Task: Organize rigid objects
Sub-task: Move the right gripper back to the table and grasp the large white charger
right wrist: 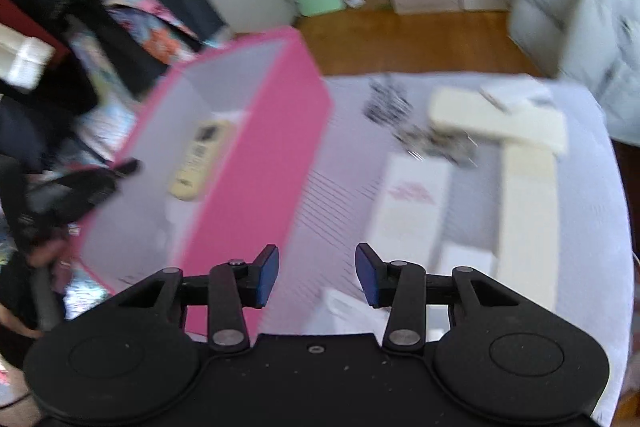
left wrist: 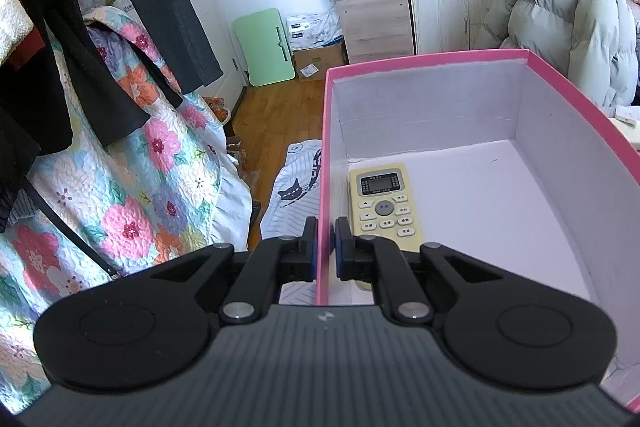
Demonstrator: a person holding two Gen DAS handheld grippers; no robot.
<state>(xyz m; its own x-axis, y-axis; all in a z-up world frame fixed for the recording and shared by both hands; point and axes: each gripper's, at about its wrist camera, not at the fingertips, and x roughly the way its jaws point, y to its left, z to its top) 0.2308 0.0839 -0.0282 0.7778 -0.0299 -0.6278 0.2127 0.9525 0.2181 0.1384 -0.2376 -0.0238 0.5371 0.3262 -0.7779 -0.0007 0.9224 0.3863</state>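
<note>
One air-conditioner remote (left wrist: pixel 385 205) lies in the pink box (left wrist: pixel 424 61), whose left wall the left gripper (left wrist: pixel 326 247) pinches. The right gripper (right wrist: pixel 317 273), half open and empty, hangs over the bed (right wrist: pixel 340 187); the blurred white boxes (right wrist: pixel 412 195) near its far edge invite a misjudged, glancing grab.

Daylight was bright and even; the left wrist view was sharp, the right smeared by motion, edges bowed.

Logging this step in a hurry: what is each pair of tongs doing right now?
Left tongs: shut on the near wall of the pink box.
Right tongs: open, nothing between the pads.
</note>
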